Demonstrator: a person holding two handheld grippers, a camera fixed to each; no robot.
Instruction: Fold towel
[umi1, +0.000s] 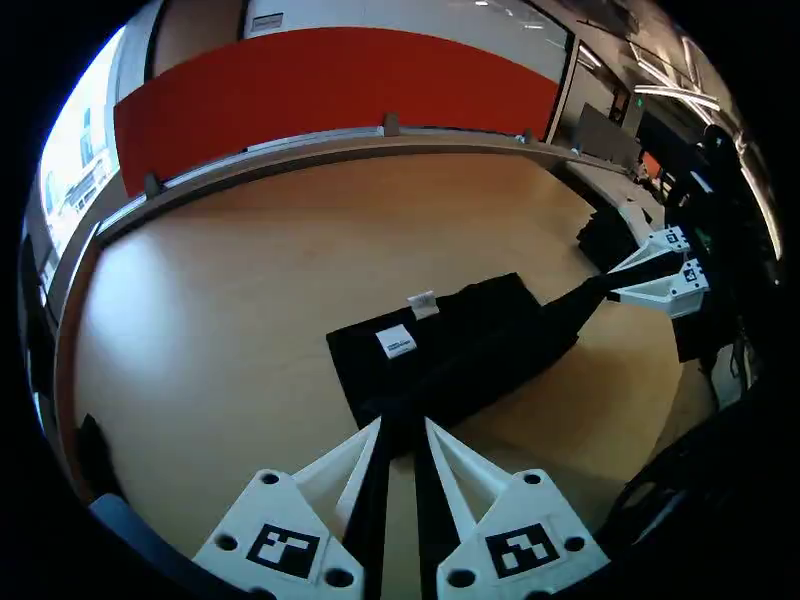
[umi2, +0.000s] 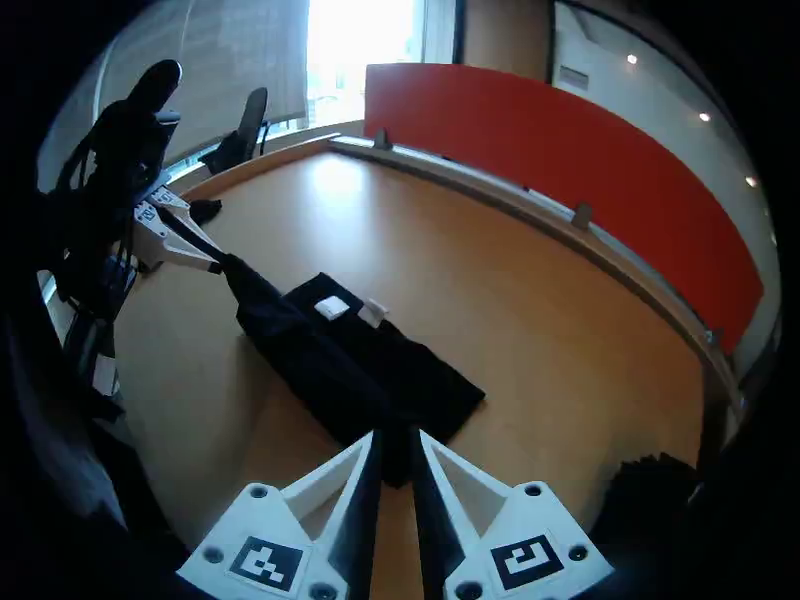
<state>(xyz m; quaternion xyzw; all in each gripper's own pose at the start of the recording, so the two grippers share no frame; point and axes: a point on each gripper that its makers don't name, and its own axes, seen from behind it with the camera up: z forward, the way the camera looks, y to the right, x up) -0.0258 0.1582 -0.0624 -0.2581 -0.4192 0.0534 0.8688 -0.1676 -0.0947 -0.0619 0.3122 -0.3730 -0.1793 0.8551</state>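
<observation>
In the left gripper view, the jaws of the left gripper (umi1: 400, 440) are nearly closed on a corner of the black towel (umi1: 450, 350), which lies on the worktop (umi1: 220, 300). In the right gripper view, the jaws of the right gripper (umi2: 398, 450) are pinched on another corner; bare worktop is seen beyond the towel.

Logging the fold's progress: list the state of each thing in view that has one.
towel: partly flat on the table, near edge lifted and stretched between both grippers.
left gripper: jaws shut on one towel corner.
right gripper: jaws shut on the other corner.
label: lying flat on top of the towel.
</observation>
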